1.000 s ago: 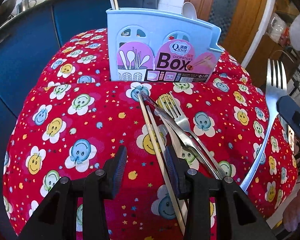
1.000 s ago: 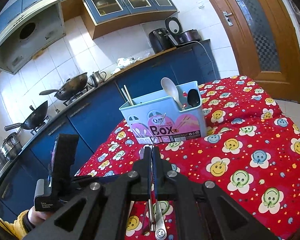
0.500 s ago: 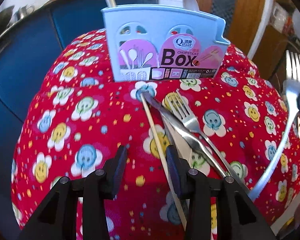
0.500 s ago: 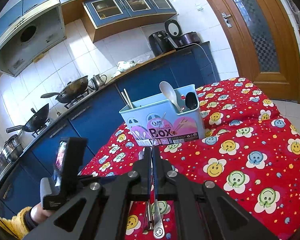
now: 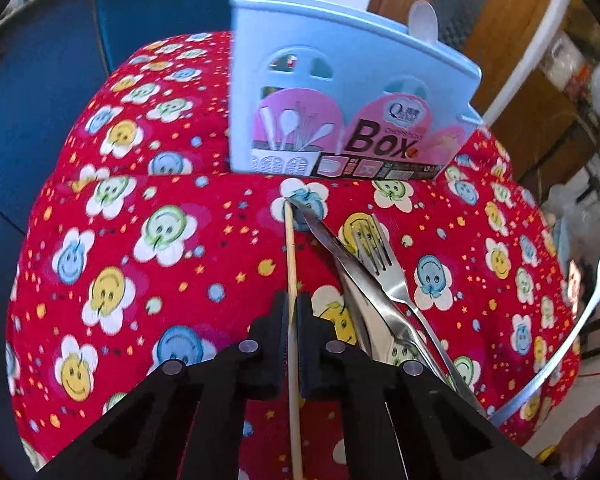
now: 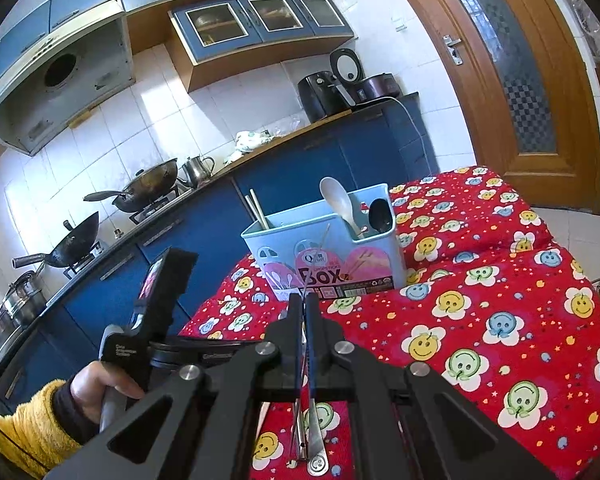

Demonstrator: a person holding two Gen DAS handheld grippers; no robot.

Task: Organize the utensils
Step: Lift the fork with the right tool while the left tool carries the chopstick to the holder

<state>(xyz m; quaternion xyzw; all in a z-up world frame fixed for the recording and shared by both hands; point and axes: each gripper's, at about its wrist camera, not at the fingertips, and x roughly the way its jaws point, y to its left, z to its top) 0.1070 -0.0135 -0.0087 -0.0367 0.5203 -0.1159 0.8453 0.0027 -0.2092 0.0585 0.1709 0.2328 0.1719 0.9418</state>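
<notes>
Clearly, the blue box (image 5: 340, 92) standing on the red flowered cloth (image 5: 140, 240) reads "Qinar", "CHOPSTICKS" and "BOX". The left gripper (image 5: 292, 316) has its jaws pinched on 1 chopstick (image 5: 289, 248), beside a knife (image 5: 340, 248) and fork (image 5: 380, 264) lying on the cloth. Only the right view shows the kitchen, woks (image 6: 148, 184) and a hand (image 6: 100, 388); there the right gripper (image 6: 303, 308) has its jaws tight on a second fork's handle (image 6: 315, 440).

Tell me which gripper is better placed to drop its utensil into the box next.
Probably the right. The right gripper holds a fork off the cloth, aimed at the box. The left gripper is shut on a chopstick lying on the cloth.
</notes>
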